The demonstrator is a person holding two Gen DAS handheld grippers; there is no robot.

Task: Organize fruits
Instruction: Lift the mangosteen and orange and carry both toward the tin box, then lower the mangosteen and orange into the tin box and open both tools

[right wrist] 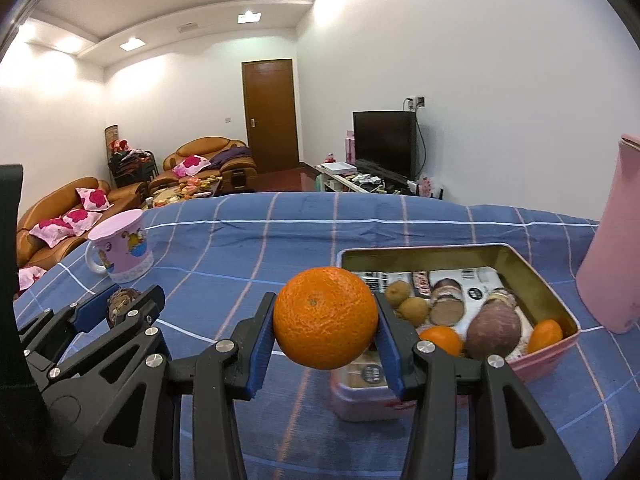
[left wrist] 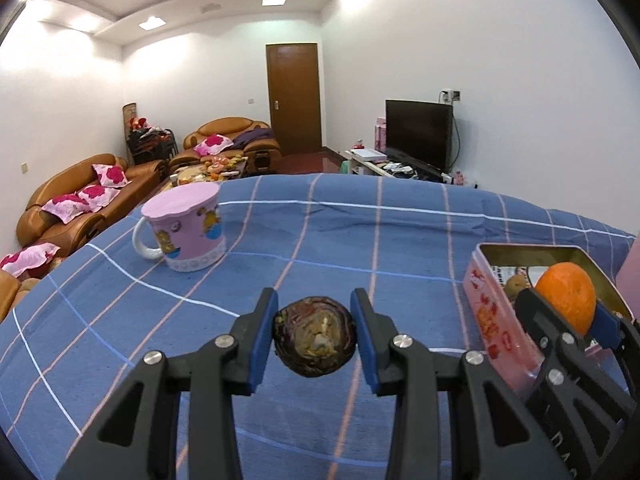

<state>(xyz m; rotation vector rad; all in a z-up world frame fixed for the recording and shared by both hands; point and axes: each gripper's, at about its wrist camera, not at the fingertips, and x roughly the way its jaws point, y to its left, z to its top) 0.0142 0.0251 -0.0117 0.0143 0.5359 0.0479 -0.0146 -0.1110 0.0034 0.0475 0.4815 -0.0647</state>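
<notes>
Mug (left wrist: 186, 229): pink, cartoon-printed, white handle, flat pink lid; stands upright near the left edge of the blue checked cloth (left wrist: 320, 240), well apart from both grippers.
Left gripper (left wrist: 316, 334): jaws clamped on a dark purple, wrinkled fruit (left wrist: 315, 338), blue pads pressing its two sides; the fruit hangs clear above the cloth.
Right gripper (right wrist: 325, 334): jaws clamped on a large orange (right wrist: 325, 317), held above the near left corner of the tin.
Tin (right wrist: 532, 276): open, pink-walled, rectangular, on the right part of the cloth; inside lie small brown fruits (right wrist: 404, 300), two dark round fruits, two small oranges (right wrist: 440, 340) and printed packets.
Pink jug (right wrist: 616, 256): upright at the right edge, just beside the tin.
</notes>
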